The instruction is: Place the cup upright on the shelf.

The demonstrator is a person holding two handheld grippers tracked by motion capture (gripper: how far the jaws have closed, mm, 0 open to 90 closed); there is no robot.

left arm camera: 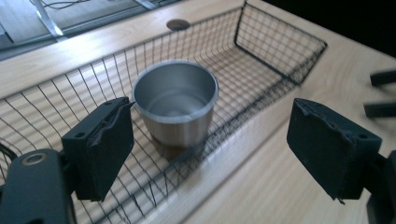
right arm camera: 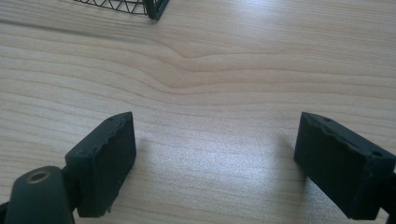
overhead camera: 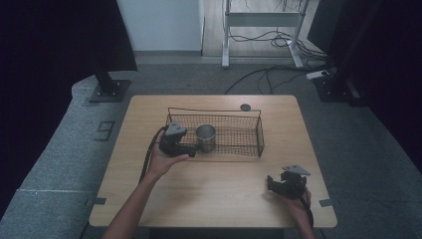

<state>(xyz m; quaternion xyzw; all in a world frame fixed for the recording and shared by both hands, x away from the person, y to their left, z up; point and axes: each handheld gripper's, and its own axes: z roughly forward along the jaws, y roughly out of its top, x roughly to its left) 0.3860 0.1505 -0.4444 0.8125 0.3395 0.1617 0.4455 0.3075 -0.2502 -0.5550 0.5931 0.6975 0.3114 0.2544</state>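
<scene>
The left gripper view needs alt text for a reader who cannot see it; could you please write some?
A steel cup stands upright and empty inside a black wire basket on a light wooden table. The left gripper points at it with its two black jaws wide open and holding nothing, one over the basket and one over bare table.

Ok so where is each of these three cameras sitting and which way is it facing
High view: above the person's side, facing forward and down on the wooden table; both forearms, left gripper, right gripper.
Left gripper view: on that gripper, facing the steel cup in the wire basket; open jaws.
Right gripper view: low over bare tabletop; open jaws.
Shared: high and left views show cup and basket.
</scene>
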